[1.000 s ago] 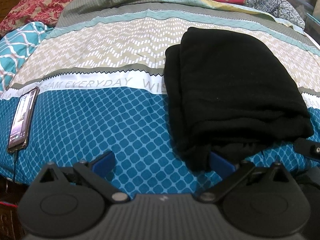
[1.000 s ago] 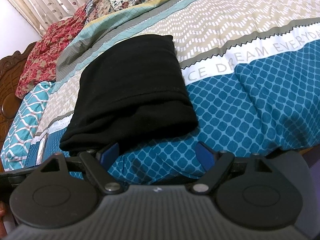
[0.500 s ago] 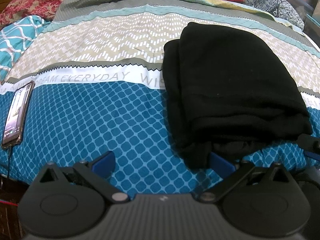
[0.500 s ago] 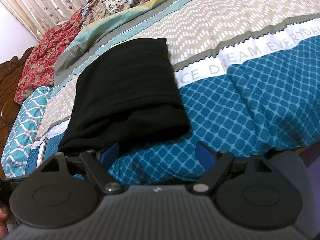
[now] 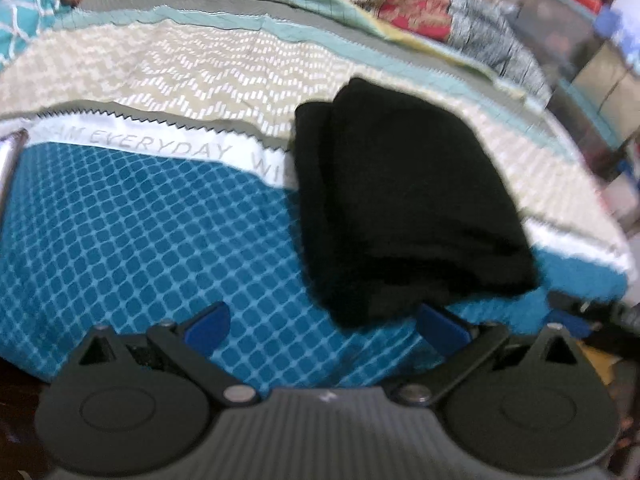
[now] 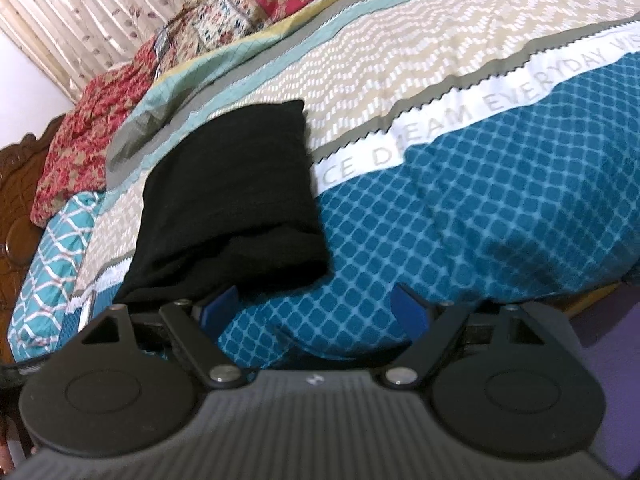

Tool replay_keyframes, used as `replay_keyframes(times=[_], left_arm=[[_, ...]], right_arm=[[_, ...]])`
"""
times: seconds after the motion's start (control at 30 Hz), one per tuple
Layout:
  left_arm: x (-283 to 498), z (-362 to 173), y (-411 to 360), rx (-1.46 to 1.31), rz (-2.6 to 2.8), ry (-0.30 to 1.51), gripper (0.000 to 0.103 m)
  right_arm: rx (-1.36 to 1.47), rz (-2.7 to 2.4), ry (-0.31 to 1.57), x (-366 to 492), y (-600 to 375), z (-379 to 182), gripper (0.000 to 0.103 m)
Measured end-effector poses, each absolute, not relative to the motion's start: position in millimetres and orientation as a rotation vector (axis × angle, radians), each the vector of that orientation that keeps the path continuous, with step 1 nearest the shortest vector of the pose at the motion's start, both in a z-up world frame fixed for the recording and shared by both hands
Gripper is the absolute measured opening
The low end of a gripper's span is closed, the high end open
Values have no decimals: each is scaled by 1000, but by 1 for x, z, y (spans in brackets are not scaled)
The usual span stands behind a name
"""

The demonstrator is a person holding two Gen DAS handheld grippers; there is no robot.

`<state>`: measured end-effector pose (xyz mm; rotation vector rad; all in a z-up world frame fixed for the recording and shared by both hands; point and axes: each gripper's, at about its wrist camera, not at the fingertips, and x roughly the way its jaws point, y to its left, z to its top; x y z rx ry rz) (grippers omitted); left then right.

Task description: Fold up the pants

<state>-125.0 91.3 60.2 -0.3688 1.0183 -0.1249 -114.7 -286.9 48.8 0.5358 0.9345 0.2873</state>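
The black pants (image 5: 404,200) lie folded into a compact bundle on the patterned bedspread (image 5: 152,232). In the right wrist view the pants (image 6: 236,200) sit left of centre. My left gripper (image 5: 324,326) is open and empty, just short of the bundle's near edge, its right blue fingertip (image 5: 442,330) close under the fabric. My right gripper (image 6: 316,308) is open and empty, near the bed's front edge; its left blue fingertip (image 6: 220,304) is by the bundle's near edge.
A phone (image 5: 10,156) lies at the far left of the bedspread. Red floral pillows (image 6: 92,128) and a carved wooden headboard (image 6: 16,208) stand at the bed's head. Curtains (image 6: 100,8) hang behind. Blurred furniture (image 5: 592,92) stands beyond the bed.
Both grippers have drawn back from the folded pants and swung a little; the pants look smaller and farther away. The left view is now motion-blurred. The pants have not moved.
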Motion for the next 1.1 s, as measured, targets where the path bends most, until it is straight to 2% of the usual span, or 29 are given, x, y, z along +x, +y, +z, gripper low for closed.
replay_keyframes(times=[0.27,0.53,0.83,0.87,0.9,0.93,0.97,1.03,1.1], left_arm=[[-75,55,123,-574,-176,1013,103],[-31,10,102,-645,-266,1104,103],[-10,-13,86,-747,-368,1084,102],[-8,-12,82,-734,-375,1077,98],[-6,-9,77,-714,-381,1074,92],[-3,-5,72,-683,-379,1077,79],[0,1,70,-663,-377,1077,69],[10,20,71,-645,-411,1047,59],[22,40,73,-636,-443,1002,56]], right_arm=[[617,317,794,-100,-321,68,85],[754,378,857,-51,-319,36,85],[806,540,903,-15,-288,11,86],[809,573,920,-12,-283,11,83],[805,608,947,-9,-273,11,69],[770,616,955,-7,-263,15,58],[730,613,943,-6,-258,22,56],[650,629,893,0,-251,42,46],[615,647,824,8,-251,65,45]])
